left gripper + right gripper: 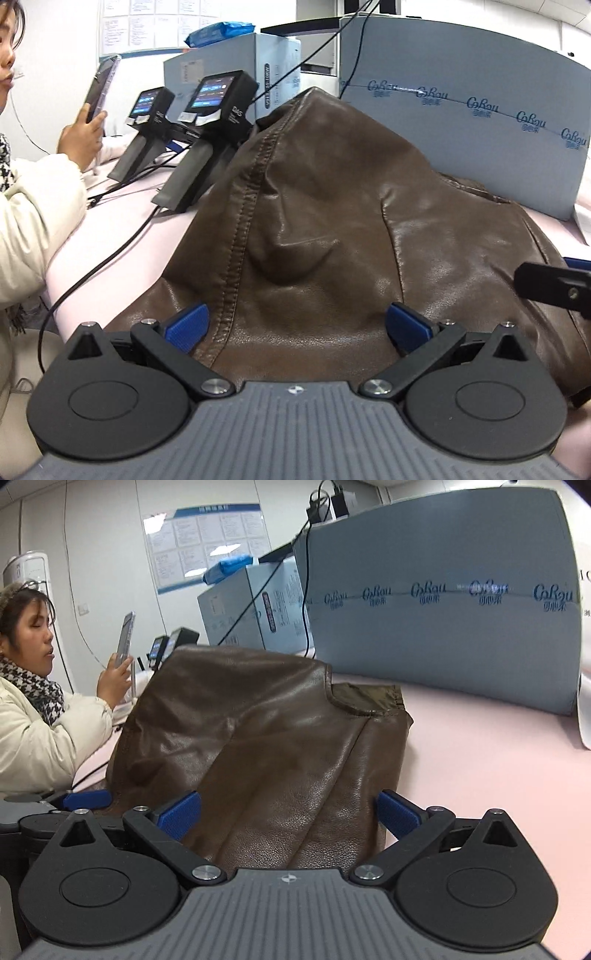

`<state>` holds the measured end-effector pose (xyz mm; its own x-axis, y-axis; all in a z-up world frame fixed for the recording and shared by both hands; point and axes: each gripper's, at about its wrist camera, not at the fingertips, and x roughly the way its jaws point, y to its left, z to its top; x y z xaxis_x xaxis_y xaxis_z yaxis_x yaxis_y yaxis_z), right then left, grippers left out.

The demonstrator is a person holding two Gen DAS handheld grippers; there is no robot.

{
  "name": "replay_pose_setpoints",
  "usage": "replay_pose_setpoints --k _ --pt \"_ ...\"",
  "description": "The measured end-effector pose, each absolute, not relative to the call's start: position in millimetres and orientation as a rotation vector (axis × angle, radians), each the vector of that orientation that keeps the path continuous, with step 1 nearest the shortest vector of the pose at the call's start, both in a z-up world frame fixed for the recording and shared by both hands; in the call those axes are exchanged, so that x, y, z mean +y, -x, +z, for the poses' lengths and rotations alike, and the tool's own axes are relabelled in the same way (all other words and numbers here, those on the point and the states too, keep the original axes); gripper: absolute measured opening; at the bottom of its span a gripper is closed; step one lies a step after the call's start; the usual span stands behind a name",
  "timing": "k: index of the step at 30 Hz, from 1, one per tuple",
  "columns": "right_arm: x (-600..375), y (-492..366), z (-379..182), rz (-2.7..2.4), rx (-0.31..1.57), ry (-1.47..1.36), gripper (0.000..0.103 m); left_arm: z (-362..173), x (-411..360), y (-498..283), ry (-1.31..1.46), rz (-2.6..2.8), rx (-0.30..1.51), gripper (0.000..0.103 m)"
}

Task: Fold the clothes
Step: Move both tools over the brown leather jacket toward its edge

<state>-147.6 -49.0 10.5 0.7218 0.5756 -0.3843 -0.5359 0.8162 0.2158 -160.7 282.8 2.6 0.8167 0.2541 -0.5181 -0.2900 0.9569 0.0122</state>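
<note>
The left gripper [297, 326] and right gripper [288, 814] both stand released, jaws spread astride the brown leather jacket [332, 221] heaped on the pink worktop [480, 775]. Likely between folds; next, clench a hem edge.

Both wrist cameras low, close behind brown jacket [314, 221], facing forward; shared: jacket, grey box [443, 602].
</note>
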Motion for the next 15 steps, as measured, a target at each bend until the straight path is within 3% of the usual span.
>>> replay_pose_setpoints --k 3,7,12,14,15 --pt "-50 144 5 0.621 0.496 -0.127 0.099 0 272 161 -0.016 0.309 0.520 0.103" --pt "-32 129 5 0.601 0.540 -0.140 0.078 -3 268 162 -0.049 0.325 0.510 0.103" --pt "-53 134 4 0.605 0.562 -0.171 0.064 -1 281 163 0.053 0.301 0.525 0.102" --pt "-49 136 6 0.618 0.547 -0.170 0.051 -1 279 166 0.054 0.311 0.510 0.093" --pt "-44 137 7 0.625 0.537 -0.171 0.039 -1 277 168 0.047 0.318 0.501 0.082"
